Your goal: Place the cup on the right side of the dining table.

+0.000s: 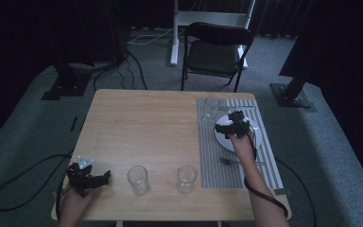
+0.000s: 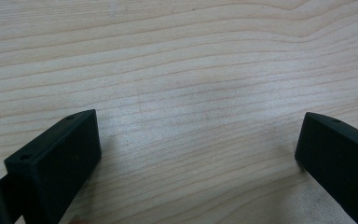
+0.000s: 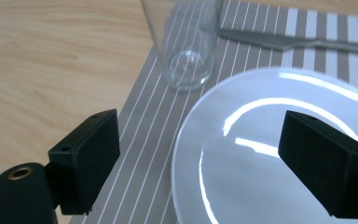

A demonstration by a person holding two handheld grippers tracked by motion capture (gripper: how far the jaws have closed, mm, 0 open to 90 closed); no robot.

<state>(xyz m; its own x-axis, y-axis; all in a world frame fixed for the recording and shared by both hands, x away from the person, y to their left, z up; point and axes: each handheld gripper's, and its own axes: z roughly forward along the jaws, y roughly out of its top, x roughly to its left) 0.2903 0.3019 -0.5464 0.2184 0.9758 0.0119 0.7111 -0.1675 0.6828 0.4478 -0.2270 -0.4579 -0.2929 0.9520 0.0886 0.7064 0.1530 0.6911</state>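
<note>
The wooden table (image 1: 142, 127) stands in a dim room, its striped placemat (image 1: 212, 156) toward the right of the high view, and my right gripper (image 3: 200, 154) hangs over the white plate (image 3: 261, 186) there, jaws spread wide and holding nothing, with the glass (image 3: 184, 42) at the mat's far corner just beyond. I judge I'm mid-reach for that glass, so next I must advance past the plate's rim and straddle it. My left gripper (image 2: 198, 154), also released, idles over bare wood at lower left, with open room around it.
</note>
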